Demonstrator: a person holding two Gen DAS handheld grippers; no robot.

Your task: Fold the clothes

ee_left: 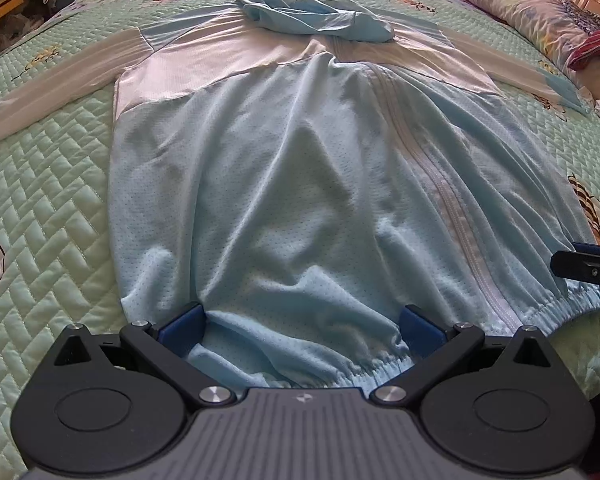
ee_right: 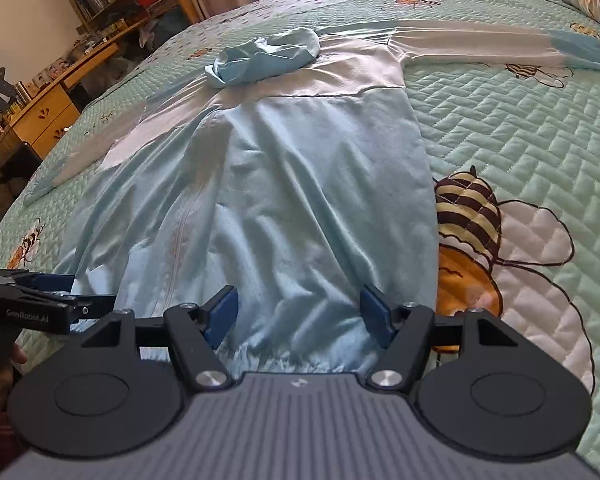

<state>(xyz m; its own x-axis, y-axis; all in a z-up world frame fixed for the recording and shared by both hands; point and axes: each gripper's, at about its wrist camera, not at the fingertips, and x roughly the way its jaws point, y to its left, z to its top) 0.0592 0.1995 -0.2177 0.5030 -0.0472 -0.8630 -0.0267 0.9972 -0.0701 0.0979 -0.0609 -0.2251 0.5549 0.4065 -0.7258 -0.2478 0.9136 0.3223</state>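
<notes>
Here we see both sets of jaws spread wide over the elastic hem of the light blue jacket (ee_left: 284, 184), gripping nothing: the left gripper (ee_left: 302, 326) near one hem corner, the right gripper (ee_right: 298, 314) near the other. The jacket lies flat on the green quilted bed (ee_left: 52, 184), sleeves stretched out, its hood (ee_left: 312, 16) bunched at the far end.

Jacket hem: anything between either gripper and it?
Nothing visible. The jacket hem already lies between the open pads of the left gripper and the right gripper, neither pressing it.
</notes>
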